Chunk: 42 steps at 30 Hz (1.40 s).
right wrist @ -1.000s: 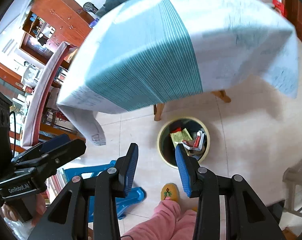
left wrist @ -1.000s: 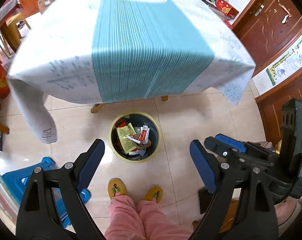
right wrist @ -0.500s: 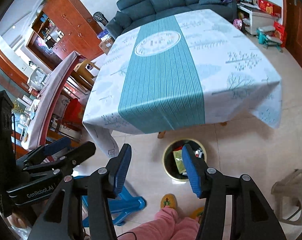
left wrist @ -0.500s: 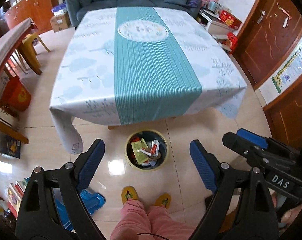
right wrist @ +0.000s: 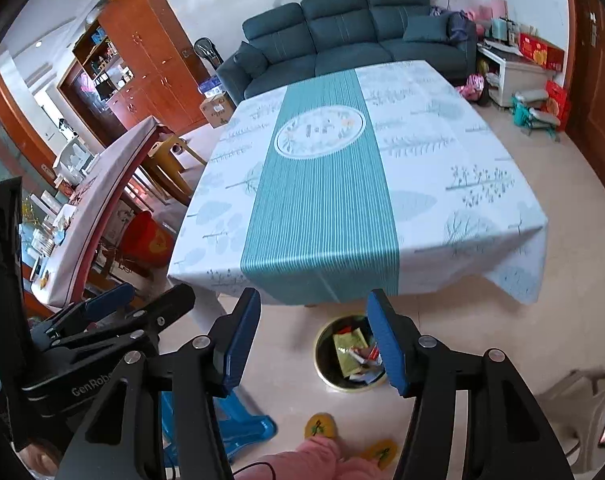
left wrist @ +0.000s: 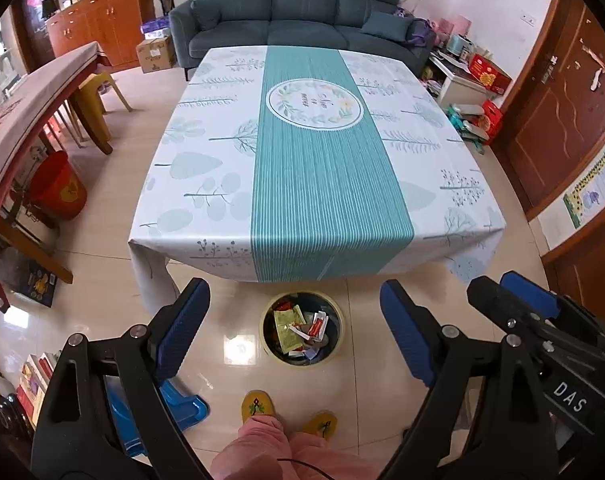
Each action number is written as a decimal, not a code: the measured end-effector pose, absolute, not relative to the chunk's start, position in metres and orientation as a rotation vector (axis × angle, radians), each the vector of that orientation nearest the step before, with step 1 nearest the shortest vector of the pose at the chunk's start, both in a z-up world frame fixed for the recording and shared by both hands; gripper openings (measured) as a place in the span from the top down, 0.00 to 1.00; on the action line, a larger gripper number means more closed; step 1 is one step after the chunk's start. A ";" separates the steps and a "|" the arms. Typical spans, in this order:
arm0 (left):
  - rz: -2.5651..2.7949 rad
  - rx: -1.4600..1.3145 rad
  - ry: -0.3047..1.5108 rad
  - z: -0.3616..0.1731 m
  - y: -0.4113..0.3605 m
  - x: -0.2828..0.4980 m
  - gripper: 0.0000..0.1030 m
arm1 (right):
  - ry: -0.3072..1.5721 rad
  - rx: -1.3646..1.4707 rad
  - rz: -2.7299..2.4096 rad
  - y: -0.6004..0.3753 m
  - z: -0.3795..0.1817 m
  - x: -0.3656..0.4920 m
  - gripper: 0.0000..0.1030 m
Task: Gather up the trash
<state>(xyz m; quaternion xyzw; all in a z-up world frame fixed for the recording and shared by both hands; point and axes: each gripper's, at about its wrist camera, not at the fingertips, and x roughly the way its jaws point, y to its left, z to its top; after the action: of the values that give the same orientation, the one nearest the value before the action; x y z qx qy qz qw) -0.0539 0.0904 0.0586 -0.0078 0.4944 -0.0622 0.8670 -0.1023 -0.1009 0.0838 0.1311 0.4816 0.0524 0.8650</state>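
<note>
Yellow-rimmed trash bin (left wrist: 302, 328) just beyond table edge (left wrist: 314, 276), both hand-held grippers spread, empty.

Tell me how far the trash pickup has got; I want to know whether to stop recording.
Looks nearly finished. Done: wrappers lie in the bin on the floor, and the tablecloth shows no litter. In hand: nothing; the left gripper is open, and the right gripper, whose jaws have just been opening, is empty too. Left: no trash is visible elsewhere.
</note>
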 end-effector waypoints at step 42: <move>-0.041 -0.015 1.001 0.069 0.071 -0.038 0.17 | 0.978 0.198 0.111 -0.116 0.086 -0.068 0.44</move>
<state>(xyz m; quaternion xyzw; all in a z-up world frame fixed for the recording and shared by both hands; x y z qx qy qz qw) -0.0378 0.0707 0.0694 -0.0072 0.4797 -0.0195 0.8772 -0.0684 -0.1158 0.0856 0.0950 0.4689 0.0533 0.8765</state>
